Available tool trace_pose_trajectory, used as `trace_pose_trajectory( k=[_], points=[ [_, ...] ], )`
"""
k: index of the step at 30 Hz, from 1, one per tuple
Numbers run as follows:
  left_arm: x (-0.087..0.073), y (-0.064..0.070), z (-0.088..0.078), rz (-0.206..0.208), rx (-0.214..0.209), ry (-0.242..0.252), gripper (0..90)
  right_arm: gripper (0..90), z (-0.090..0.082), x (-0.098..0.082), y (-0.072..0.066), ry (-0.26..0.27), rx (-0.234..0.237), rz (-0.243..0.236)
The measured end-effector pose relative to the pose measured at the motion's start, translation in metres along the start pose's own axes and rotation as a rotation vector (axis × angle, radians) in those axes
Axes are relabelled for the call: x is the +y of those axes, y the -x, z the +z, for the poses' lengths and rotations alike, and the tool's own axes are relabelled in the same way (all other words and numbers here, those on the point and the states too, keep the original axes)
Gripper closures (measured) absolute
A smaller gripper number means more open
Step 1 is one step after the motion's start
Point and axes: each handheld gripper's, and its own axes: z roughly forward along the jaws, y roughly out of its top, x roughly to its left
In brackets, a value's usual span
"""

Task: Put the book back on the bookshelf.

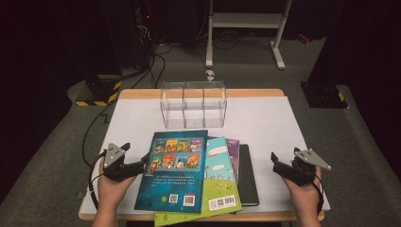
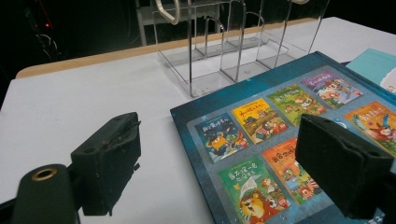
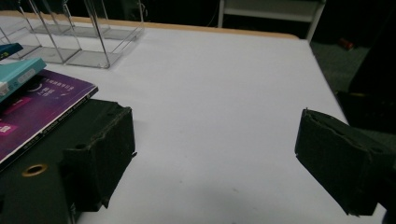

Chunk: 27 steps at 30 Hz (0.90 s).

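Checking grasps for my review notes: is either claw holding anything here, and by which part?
Nothing is held. The left claw stands open by the dark blue book's left edge; the right claw is open over bare table.

Both grippers are black, each topped by a grey three-cornered plate dotted with small holes. The left gripper [image 1: 142,165], lower left in the high view, trails a looping black cable. The right gripper [image 1: 278,164] sits lower right. Blocky, rough-edged jaw pads; brass-ringed hole at each base.

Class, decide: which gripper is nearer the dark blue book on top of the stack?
Left. The left gripper is at the dark blue book's left edge; the right gripper is beyond the stack.
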Motion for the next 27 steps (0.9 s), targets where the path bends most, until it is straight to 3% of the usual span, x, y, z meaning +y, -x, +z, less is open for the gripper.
trace_pose_trajectory(
  k=[7,10,11,16,19,24,27],
  points=[
    [-0.0038,-0.0012,0.0023,-0.056,-0.021,-0.032,13.6,12.4,0.0023,-0.0038,0.0028,-0.003,0.044,0.018],
    [-0.0039,-0.0021,0.002,-0.061,-0.02,-0.034,13.6,11.6,0.0027,-0.0033,0.0034,-0.007,0.052,0.027],
    [-0.0034,-0.002,0.0025,-0.087,-0.022,-0.023,13.6,11.2,0.0032,-0.0032,0.0039,-0.012,0.065,0.035],
    [-0.0034,-0.0036,0.0035,-0.104,-0.006,-0.03,13.6,10.5,0.005,-0.0036,0.0041,-0.03,0.065,0.012],
    [-0.0051,-0.0042,0.0041,-0.082,0.001,-0.033,13.4,10.6,0.0073,-0.004,0.0051,-0.056,0.065,0.003],
    [-0.0062,-0.0052,0.0051,-0.071,0.01,-0.048,13.6,14.0,0.0053,-0.0034,0.0047,-0.043,0.063,0.002],
    [-0.0066,-0.0057,0.0058,-0.077,0.011,-0.051,13.6,13.9,0.0041,-0.0036,0.0059,-0.051,0.108,0.006]
  ],
)
